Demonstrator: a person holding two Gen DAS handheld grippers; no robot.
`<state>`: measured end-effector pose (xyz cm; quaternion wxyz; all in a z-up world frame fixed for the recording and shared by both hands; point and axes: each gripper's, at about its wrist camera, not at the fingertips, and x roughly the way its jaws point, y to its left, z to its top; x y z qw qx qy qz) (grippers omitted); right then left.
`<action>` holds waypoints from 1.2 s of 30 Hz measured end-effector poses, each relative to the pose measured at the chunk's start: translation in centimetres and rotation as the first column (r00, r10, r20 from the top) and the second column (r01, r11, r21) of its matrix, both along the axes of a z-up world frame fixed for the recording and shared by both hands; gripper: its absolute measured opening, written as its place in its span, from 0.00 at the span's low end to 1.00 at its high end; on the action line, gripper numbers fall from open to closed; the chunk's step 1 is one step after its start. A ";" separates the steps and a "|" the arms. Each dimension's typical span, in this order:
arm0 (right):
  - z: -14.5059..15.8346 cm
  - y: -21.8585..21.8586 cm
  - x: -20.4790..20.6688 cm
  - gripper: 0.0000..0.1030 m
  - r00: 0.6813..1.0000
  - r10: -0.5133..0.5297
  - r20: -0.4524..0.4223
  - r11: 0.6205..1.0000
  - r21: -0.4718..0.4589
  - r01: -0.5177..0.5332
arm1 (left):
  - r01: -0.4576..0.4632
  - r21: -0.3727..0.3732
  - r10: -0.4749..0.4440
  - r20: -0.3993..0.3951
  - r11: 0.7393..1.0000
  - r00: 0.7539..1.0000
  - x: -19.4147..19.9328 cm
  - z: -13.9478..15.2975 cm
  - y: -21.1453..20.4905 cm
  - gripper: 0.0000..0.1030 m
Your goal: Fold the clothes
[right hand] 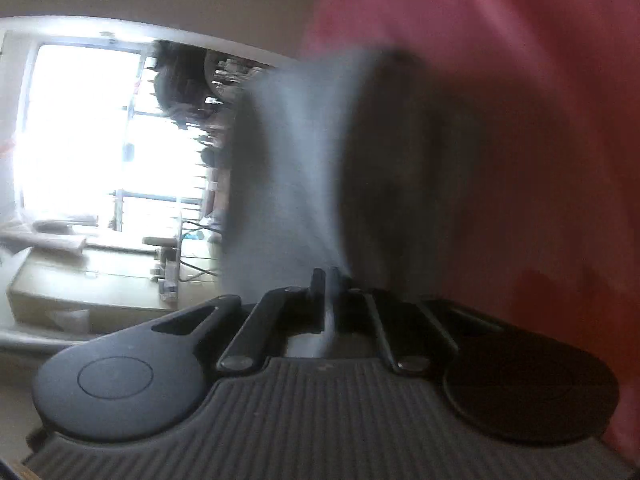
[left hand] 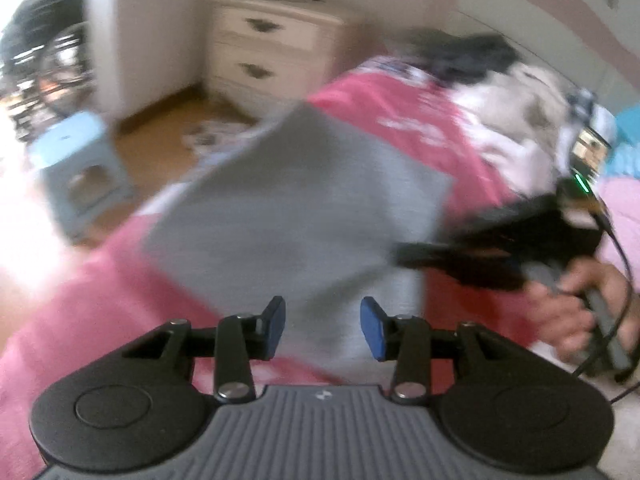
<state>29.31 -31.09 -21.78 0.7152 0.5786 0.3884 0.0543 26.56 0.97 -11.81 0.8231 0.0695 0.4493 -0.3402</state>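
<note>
Pink bedding (left hand: pixel 400 120) carries the grey garment (left hand: pixel 296 200), lying ahead of the left gripper (left hand: pixel 323 328), whose jaws stand apart and empty. Right gripper (right hand: pixel 330 280) is clamped on its edge; carry that edge across evenly, keeping the cloth taut.

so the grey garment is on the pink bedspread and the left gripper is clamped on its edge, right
Not quite. The grey garment is on the pink bedspread, but the left gripper stands open, holding nothing. The right gripper clamps the cloth, as the right wrist view shows.
</note>
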 end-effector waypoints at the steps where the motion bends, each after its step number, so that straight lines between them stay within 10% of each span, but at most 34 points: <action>1: -1.0 -0.4 -0.6 0.00 0.999 -0.036 -0.004 0.997 0.070 0.036 | -0.053 -0.002 0.053 -0.003 0.999 0.999 0.7 0.1 1.4 0.41; 6: 3.8 -1.4 -0.7 0.04 0.991 0.008 0.130 1.000 -0.023 -0.005 | -0.296 -0.102 0.293 -0.042 0.950 0.955 3.6 0.9 6.2 0.40; 10: 5.8 -0.5 0.9 0.05 0.965 0.088 0.246 0.995 0.020 -0.096 | -0.311 -0.167 0.310 -0.031 0.936 0.950 4.2 1.3 5.4 0.40; 17: -0.7 1.6 2.0 0.00 0.989 0.142 -0.032 0.978 0.156 -0.135 | -0.359 -0.059 0.355 -0.062 0.932 0.933 6.1 -1.9 1.6 0.38; 21: 3.7 0.9 1.6 0.05 0.980 0.195 0.026 0.980 0.017 -0.196 | -0.424 -0.107 0.408 -0.146 0.899 0.901 8.1 -3.3 2.3 0.38; 25: 5.8 1.4 3.5 0.05 0.954 0.248 0.170 0.959 0.098 -0.267 | -0.452 -0.123 0.426 -0.191 0.883 0.884 9.3 -4.3 2.8 0.38; 33: 1.5 4.6 5.9 0.00 0.925 0.378 -0.023 0.925 0.044 -0.377 | -0.476 -0.147 0.432 -0.254 0.867 0.866 10.1 -4.8 3.7 0.38; 36: 3.3 6.3 -2.2 0.01 0.900 0.434 -0.037 0.899 -0.047 -0.435 | -0.480 -0.154 0.434 -0.257 0.864 0.863 10.0 -4.8 3.8 0.38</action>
